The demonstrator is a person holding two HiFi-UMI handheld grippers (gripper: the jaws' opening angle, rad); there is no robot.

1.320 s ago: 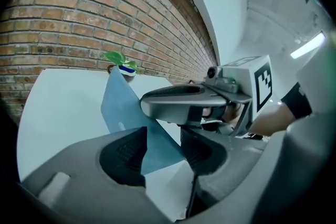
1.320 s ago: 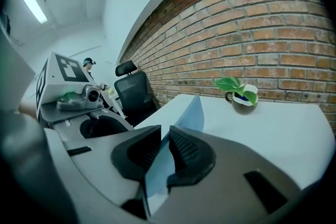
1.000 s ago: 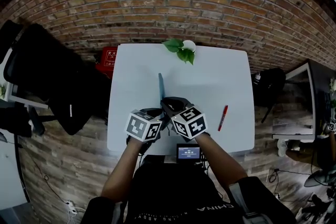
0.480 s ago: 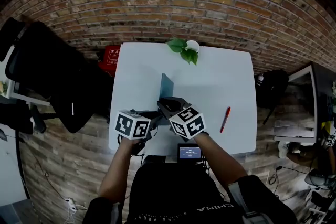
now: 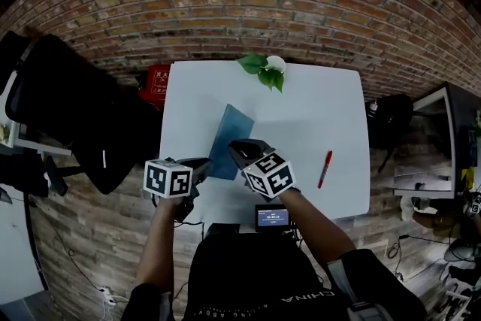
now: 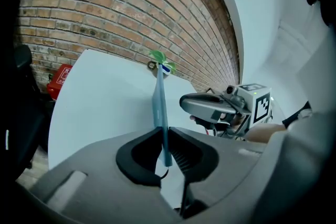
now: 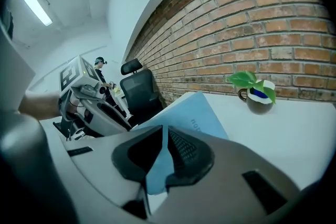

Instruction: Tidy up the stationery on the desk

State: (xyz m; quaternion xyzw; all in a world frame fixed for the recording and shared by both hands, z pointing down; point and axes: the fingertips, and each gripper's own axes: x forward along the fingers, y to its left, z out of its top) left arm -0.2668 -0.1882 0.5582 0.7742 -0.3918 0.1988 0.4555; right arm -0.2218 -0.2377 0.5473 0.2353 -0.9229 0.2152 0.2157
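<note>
A thin blue notebook (image 5: 230,139) is held tilted above the white desk (image 5: 316,109), leaning towards the left. My left gripper (image 5: 201,165) is shut on its near left edge; in the left gripper view the notebook (image 6: 159,107) runs edge-on out of the closed jaws (image 6: 164,136). My right gripper (image 5: 239,149) is shut on the near right corner, and the notebook's cover (image 7: 191,113) fans out beyond its jaws (image 7: 164,144). A red pen (image 5: 324,168) lies on the desk to the right, apart from both grippers.
A potted plant in a white cup (image 5: 267,70) stands at the desk's far edge by the brick wall. A small device with a lit screen (image 5: 271,218) sits at the near edge. A black office chair (image 5: 68,101) and a red box (image 5: 156,83) are left of the desk.
The notebook has tipped from standing edge-on to leaning flatter towards the left. My left gripper has swung out to the left with its edge; the right gripper has barely moved.
</note>
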